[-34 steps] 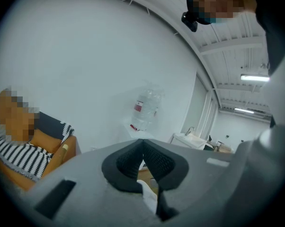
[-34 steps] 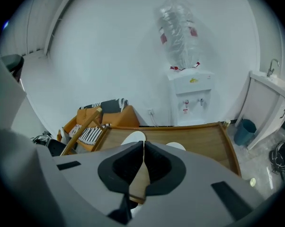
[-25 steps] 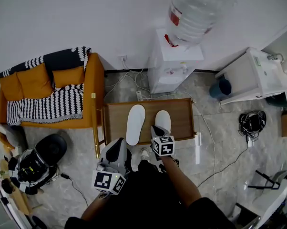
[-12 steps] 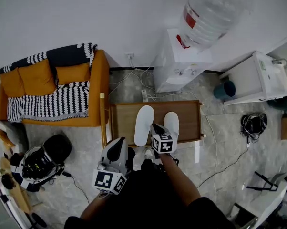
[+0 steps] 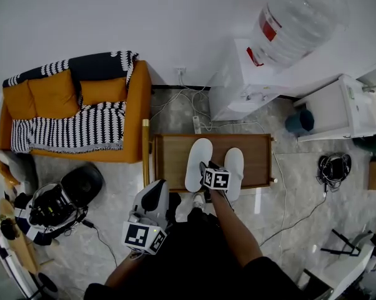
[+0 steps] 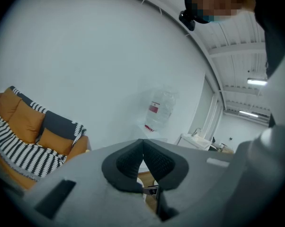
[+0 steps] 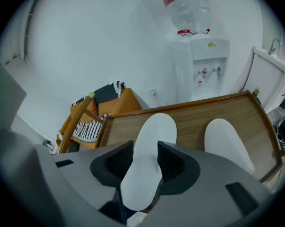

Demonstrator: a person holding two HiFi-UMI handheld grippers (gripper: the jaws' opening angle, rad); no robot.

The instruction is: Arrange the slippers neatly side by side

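Observation:
Two white slippers lie soles-up on a low wooden table (image 5: 169, 161). The left slipper (image 5: 197, 164) (image 7: 149, 160) is long and slightly tilted; the right slipper (image 5: 233, 172) (image 7: 226, 143) lies a short gap away. My right gripper (image 5: 205, 166) (image 7: 145, 162) hovers at the left slipper's heel end, its jaws opening; the slipper shows between the pads, which do not press on it. My left gripper (image 5: 154, 195) (image 6: 143, 157) hangs shut and empty below the table's front edge, pointing up at the room.
An orange sofa (image 5: 75, 114) with a striped blanket stands left of the table. A water dispenser (image 5: 247, 83) is behind it, with cables on the floor. A white cabinet (image 5: 341, 108) is at right. A black helmet-like object (image 5: 54, 205) lies at left.
My right gripper has moved forward over the table's front edge toward the left slipper's heel. More of the right slipper shows now. The left gripper has stayed where it was.

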